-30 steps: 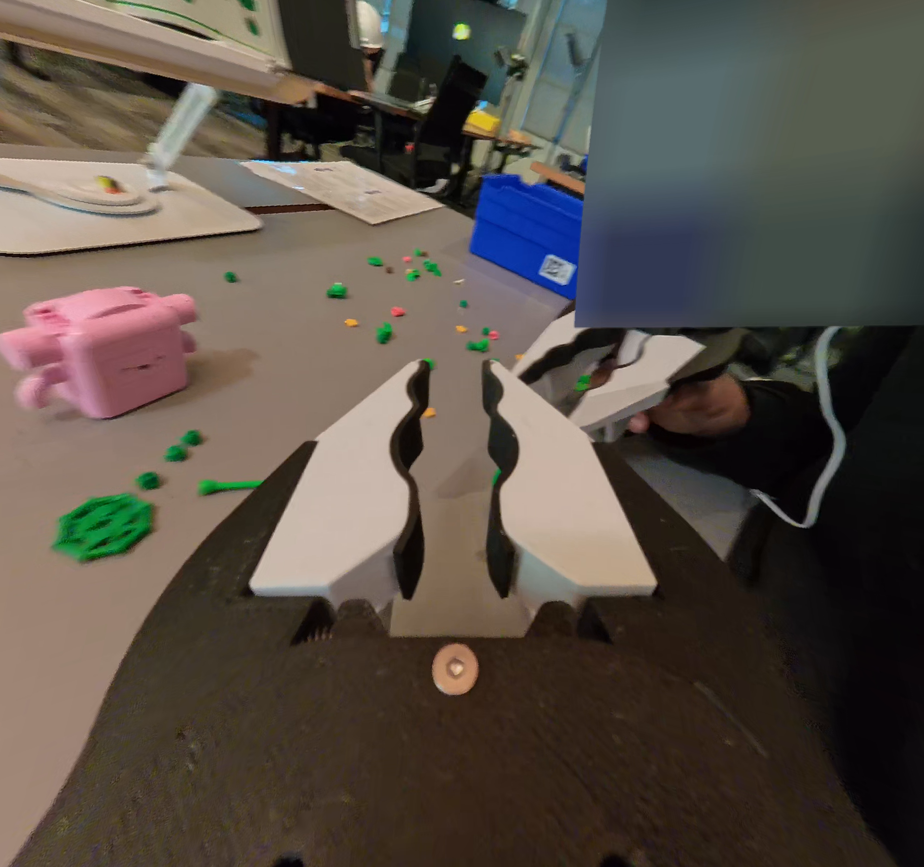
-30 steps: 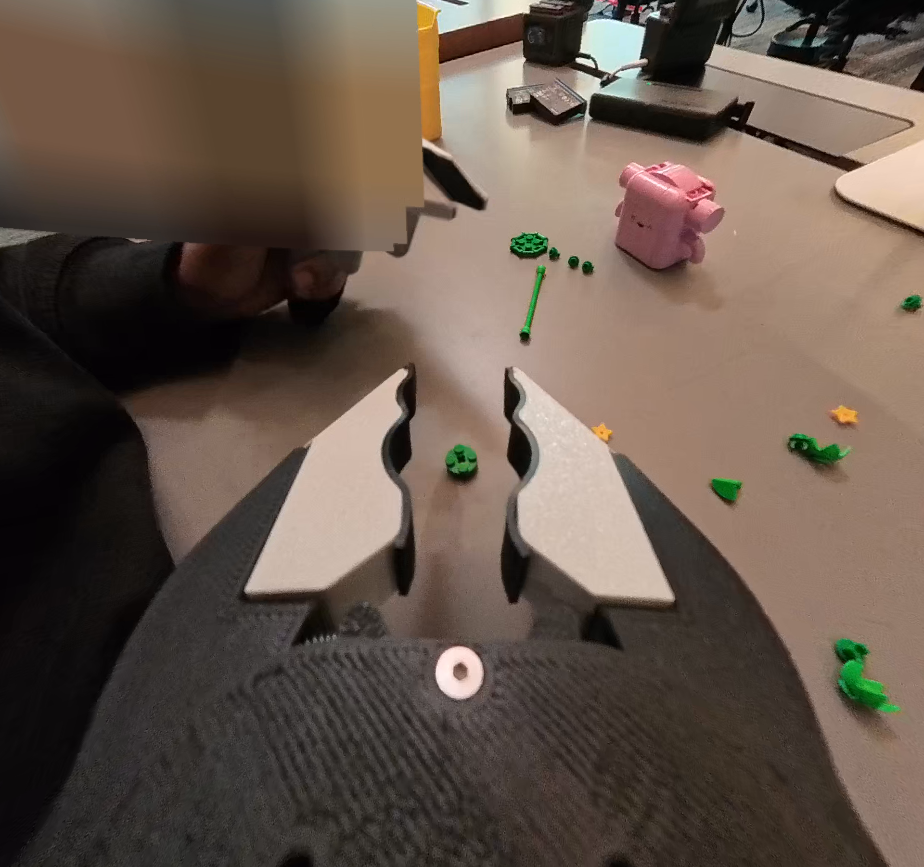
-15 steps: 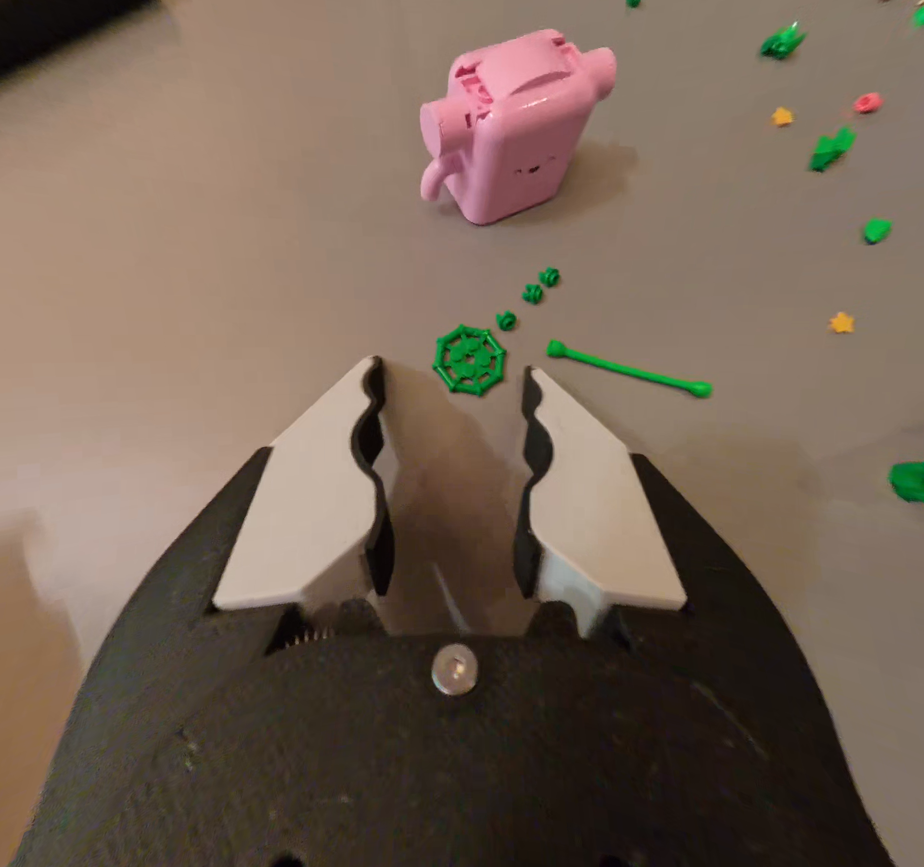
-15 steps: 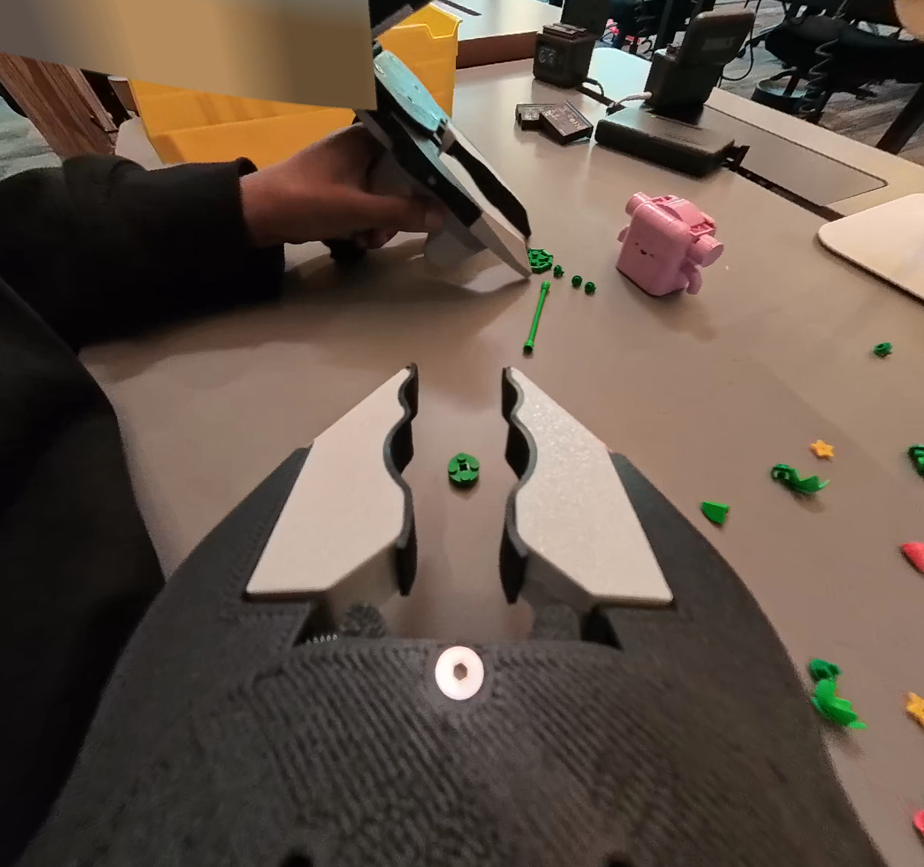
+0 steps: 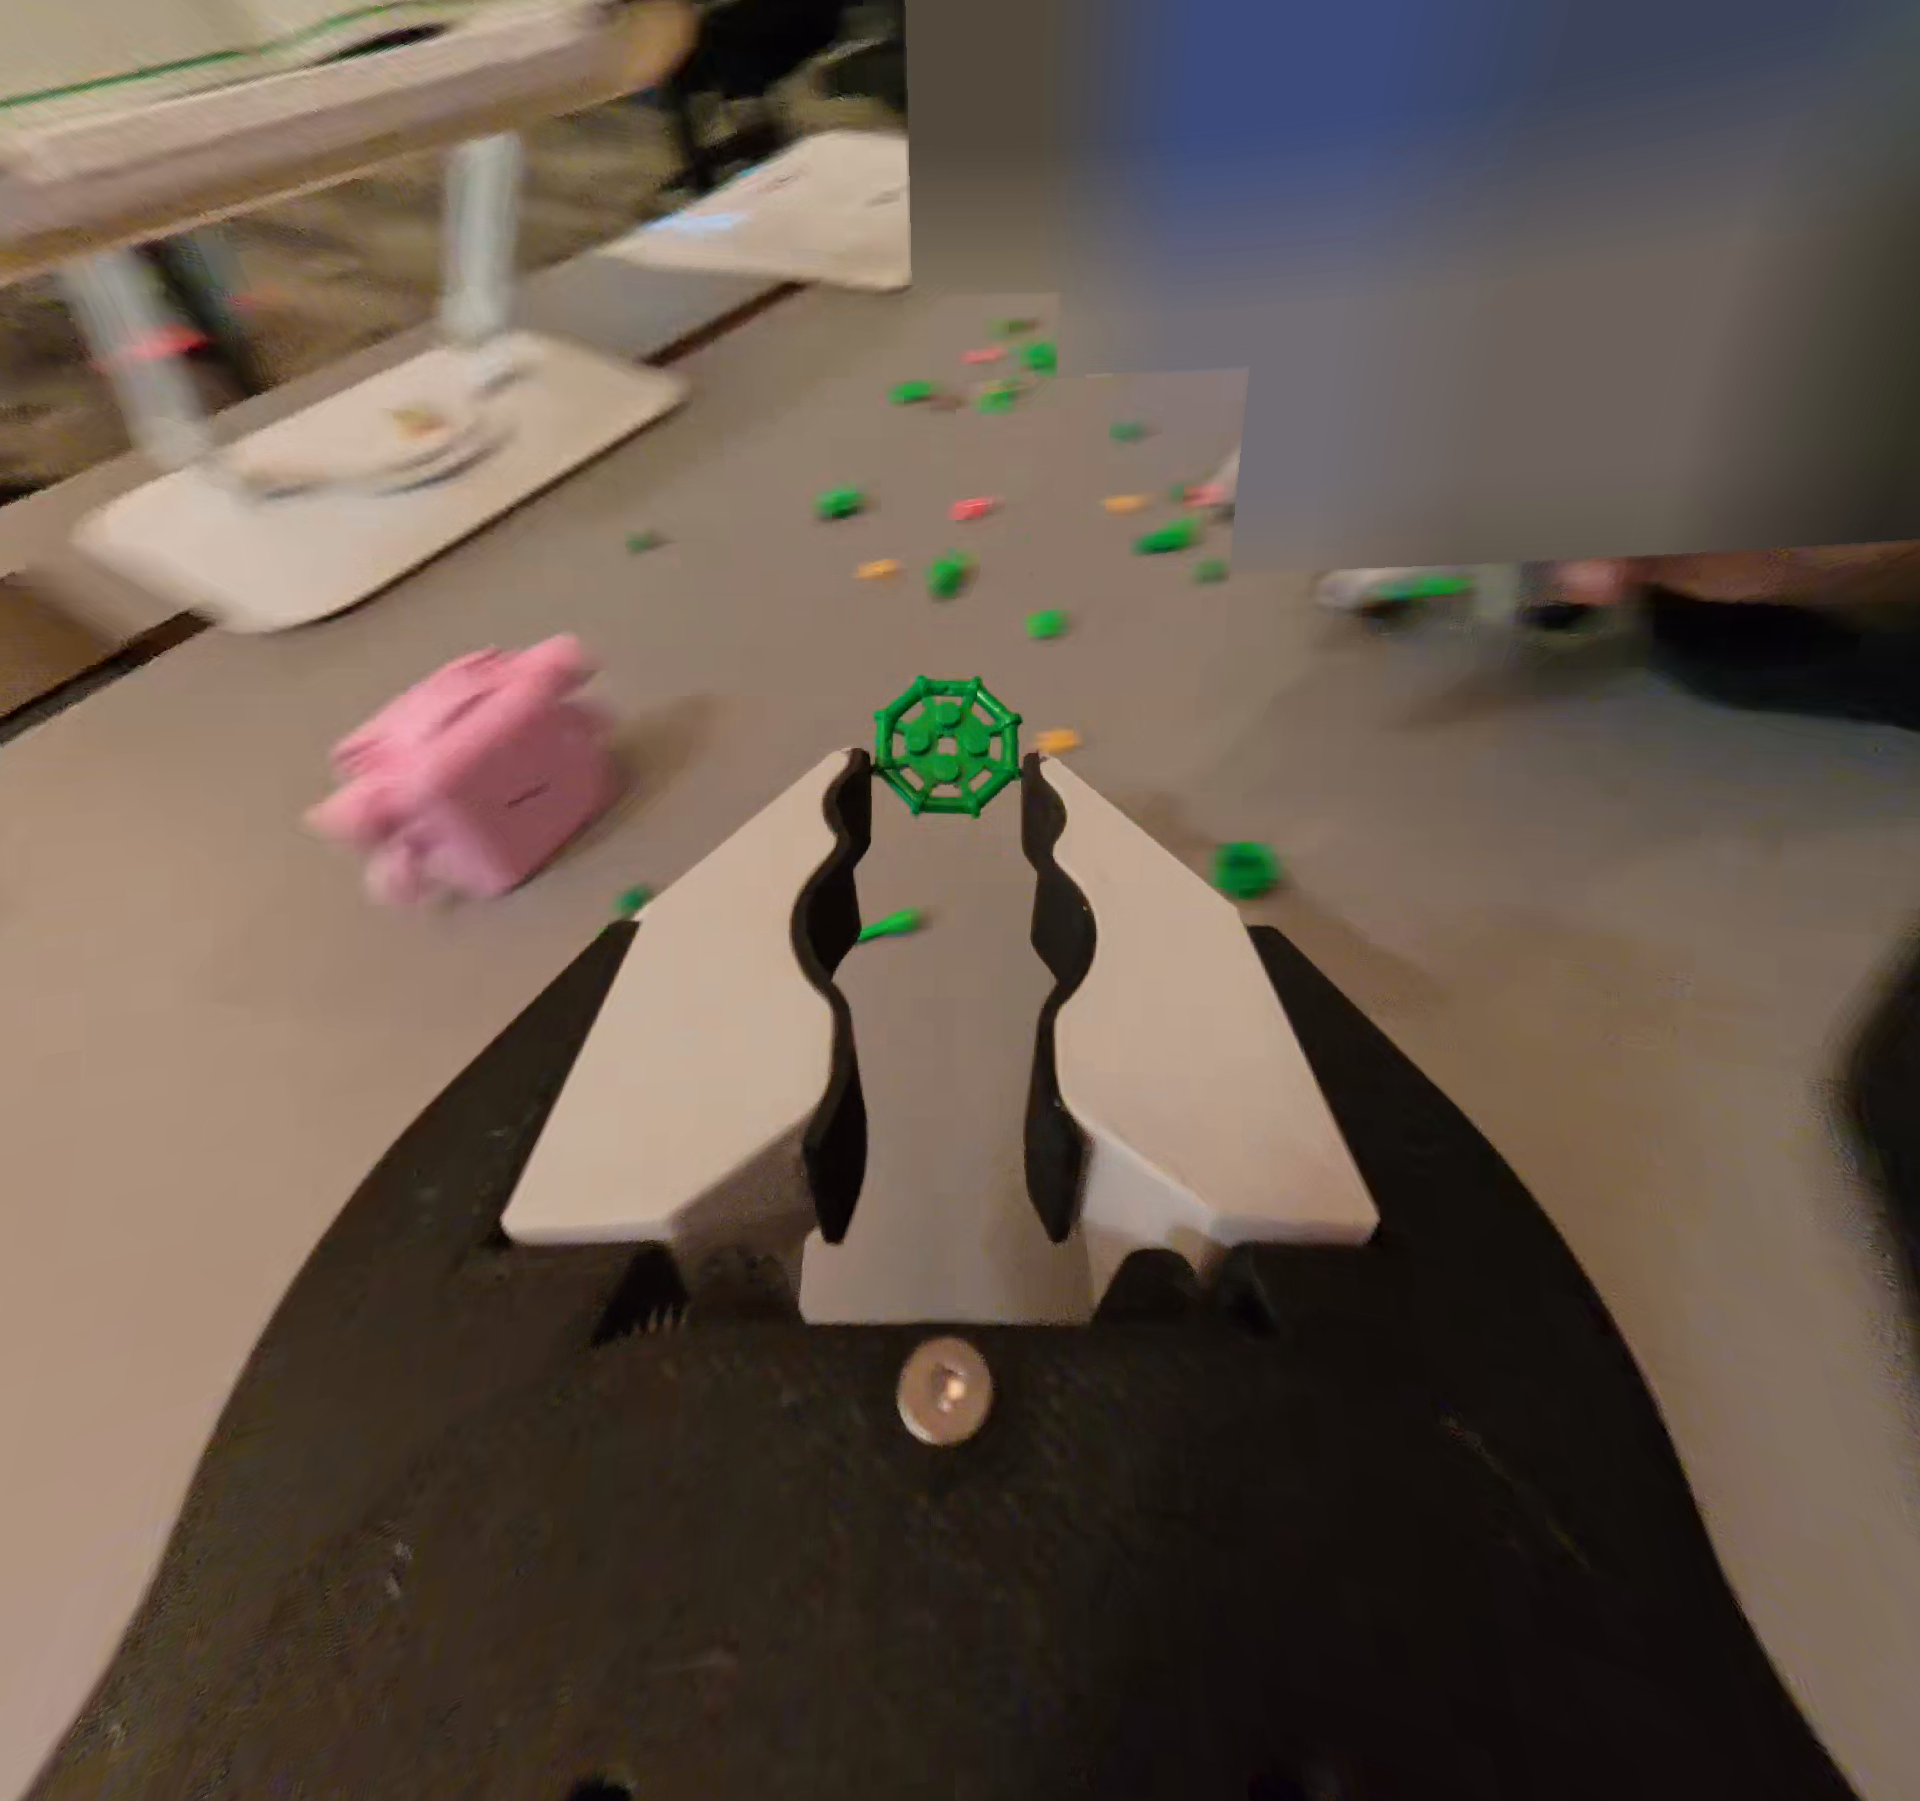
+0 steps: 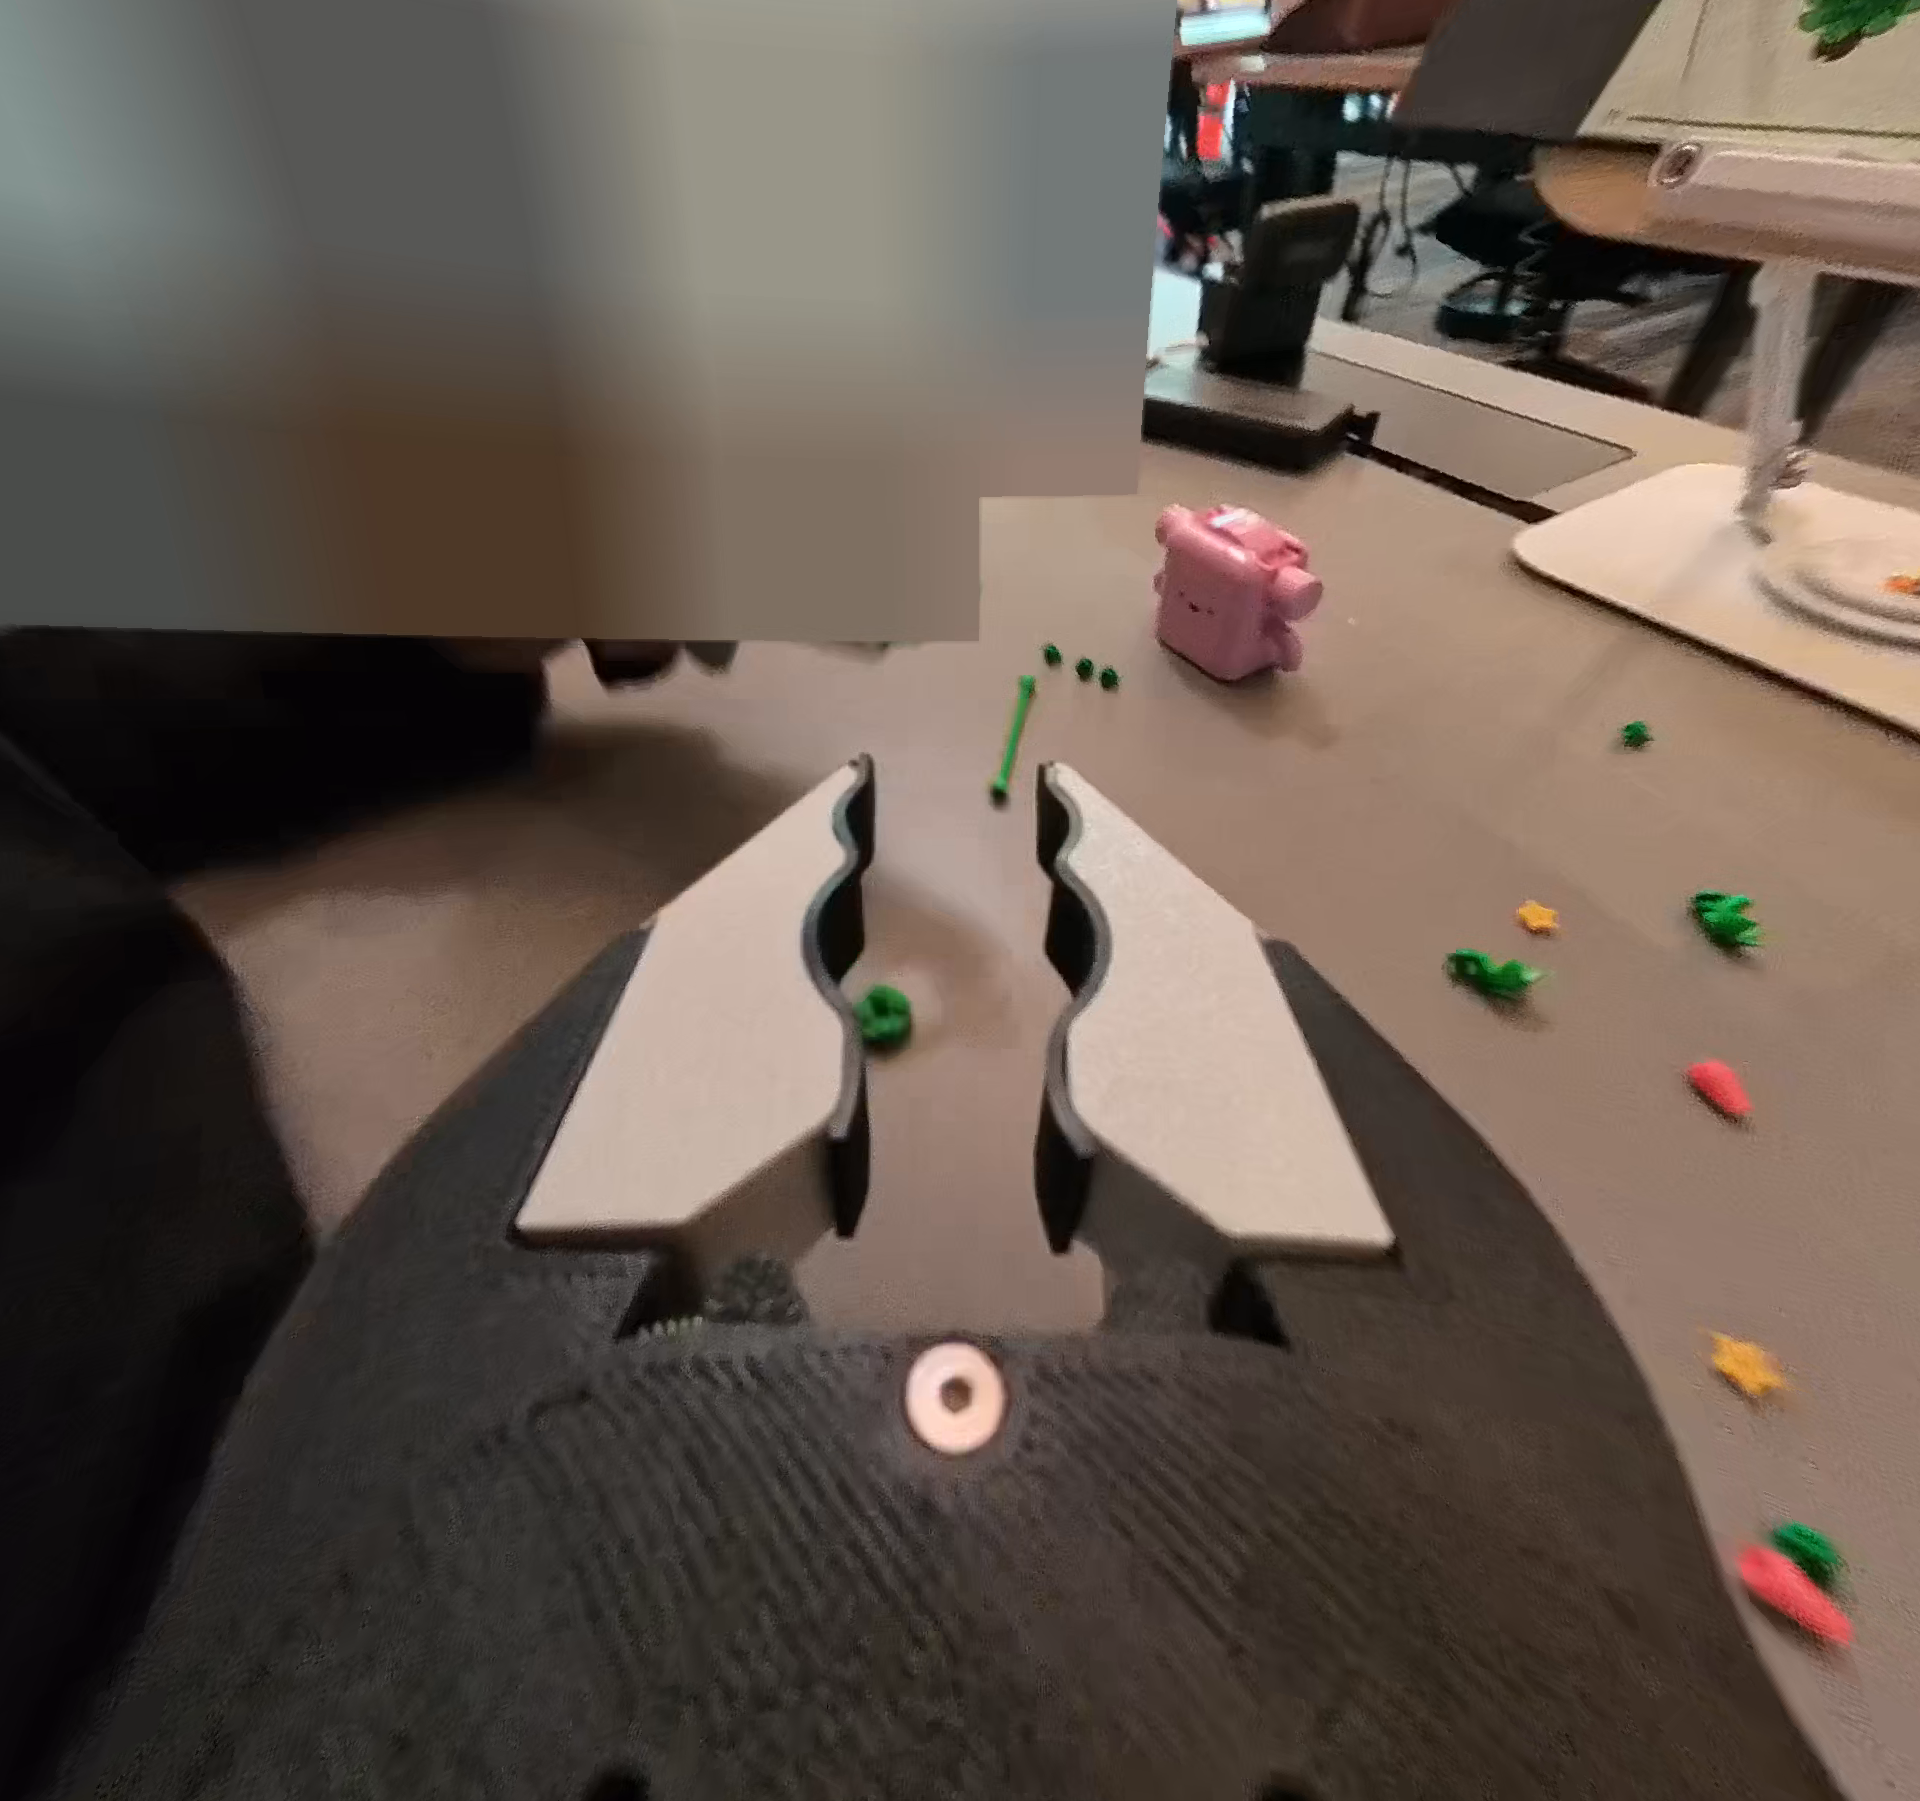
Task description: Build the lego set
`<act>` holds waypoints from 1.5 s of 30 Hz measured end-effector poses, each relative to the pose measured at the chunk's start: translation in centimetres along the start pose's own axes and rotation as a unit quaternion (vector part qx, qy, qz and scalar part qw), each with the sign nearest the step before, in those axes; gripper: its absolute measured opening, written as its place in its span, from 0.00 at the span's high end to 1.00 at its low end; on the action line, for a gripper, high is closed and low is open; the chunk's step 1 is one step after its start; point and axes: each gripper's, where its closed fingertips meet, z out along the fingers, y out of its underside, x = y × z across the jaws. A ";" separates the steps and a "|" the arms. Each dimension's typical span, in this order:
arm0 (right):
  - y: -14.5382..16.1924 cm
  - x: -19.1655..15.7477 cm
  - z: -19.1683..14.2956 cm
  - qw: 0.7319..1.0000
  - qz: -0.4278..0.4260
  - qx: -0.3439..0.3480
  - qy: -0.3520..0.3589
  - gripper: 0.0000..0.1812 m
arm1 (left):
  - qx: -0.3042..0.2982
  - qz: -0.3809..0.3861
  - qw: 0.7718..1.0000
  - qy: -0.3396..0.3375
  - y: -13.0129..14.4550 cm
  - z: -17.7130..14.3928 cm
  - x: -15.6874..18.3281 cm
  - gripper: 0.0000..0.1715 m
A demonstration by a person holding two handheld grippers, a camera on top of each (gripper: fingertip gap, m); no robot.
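At centre frame, left gripper [image 5: 945, 764] pinches the green web [image 5: 945, 746] at its tips, lifted; right gripper [image 6: 954, 772] gapes over a green stud [image 6: 883, 1016].

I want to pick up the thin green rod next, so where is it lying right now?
In the right wrist view the green rod lies flat on the grey table, just beyond the right gripper, near three small green studs and the pink figure.
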 end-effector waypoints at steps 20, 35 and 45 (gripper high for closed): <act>4.1 -3.0 1.0 0.990 -0.040 -0.110 -0.081 0.78 | -0.101 0.013 0.984 0.143 3.6 3.0 7.3 0.86; 7.1 -4.8 0.5 0.973 -0.071 -0.186 -0.113 0.78 | -0.109 0.078 0.966 0.221 4.2 2.2 10.3 0.86; 10.3 -5.4 -1.0 0.957 -0.098 -0.254 -0.104 0.93 | -0.201 0.136 0.943 0.228 7.3 3.0 11.5 0.82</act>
